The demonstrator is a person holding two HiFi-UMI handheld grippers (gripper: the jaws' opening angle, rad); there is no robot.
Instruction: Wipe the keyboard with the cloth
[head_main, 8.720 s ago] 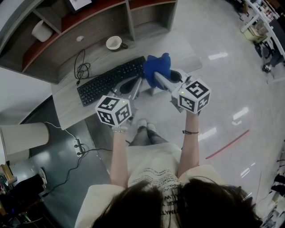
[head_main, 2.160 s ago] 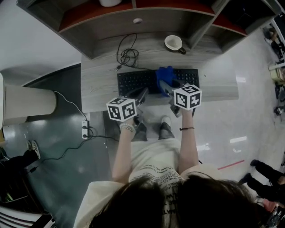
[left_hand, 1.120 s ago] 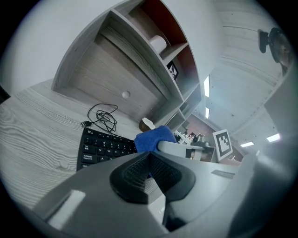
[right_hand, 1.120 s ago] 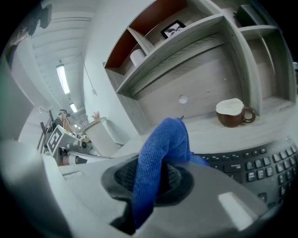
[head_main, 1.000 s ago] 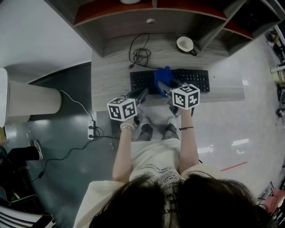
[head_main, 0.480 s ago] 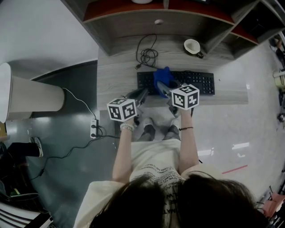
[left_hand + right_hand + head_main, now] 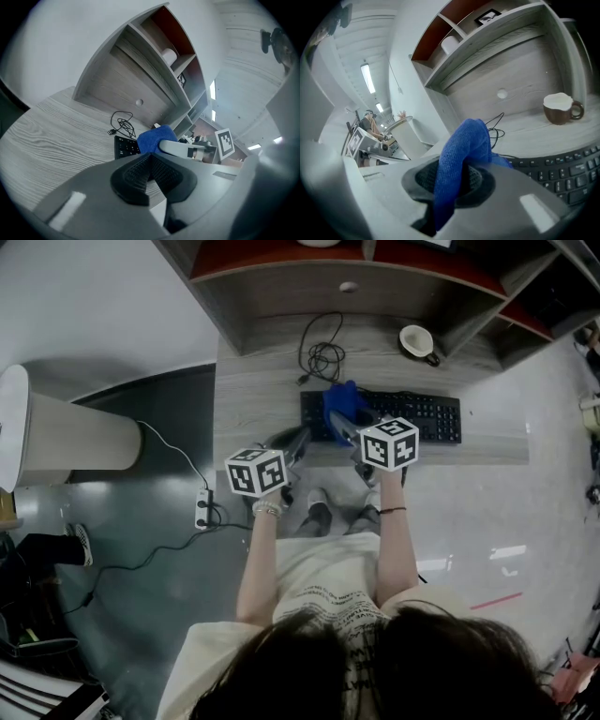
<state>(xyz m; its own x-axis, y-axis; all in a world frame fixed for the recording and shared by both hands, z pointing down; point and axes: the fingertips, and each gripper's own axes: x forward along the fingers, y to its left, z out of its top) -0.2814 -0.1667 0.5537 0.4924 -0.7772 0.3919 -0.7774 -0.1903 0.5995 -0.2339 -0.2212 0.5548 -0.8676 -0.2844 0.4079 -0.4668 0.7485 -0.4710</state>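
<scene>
A black keyboard [image 7: 403, 416] lies on the grey wooden desk [image 7: 253, 399]. My right gripper [image 7: 345, 424] is shut on a blue cloth [image 7: 341, 403], which rests on the keyboard's left part. In the right gripper view the cloth [image 7: 464, 150] hangs folded between the jaws, with the keys [image 7: 562, 173] to its right. My left gripper [image 7: 298, 440] is shut on nothing and hovers at the desk's front edge, left of the cloth. From the left gripper view, the cloth [image 7: 152, 138] covers the keyboard [image 7: 124, 146] beyond the closed pads [image 7: 136, 176].
A coiled black cable [image 7: 322, 357] lies behind the keyboard. A white-and-brown mug [image 7: 415, 341] stands at the back right. Shelves [image 7: 375, 273] rise behind the desk. On the floor at left are a white cylinder [image 7: 80, 442] and a power strip [image 7: 203, 512].
The cloth in my right gripper has slid from the keyboard's right end, across its middle, to its left part. My left gripper has stayed by the desk's front edge.
</scene>
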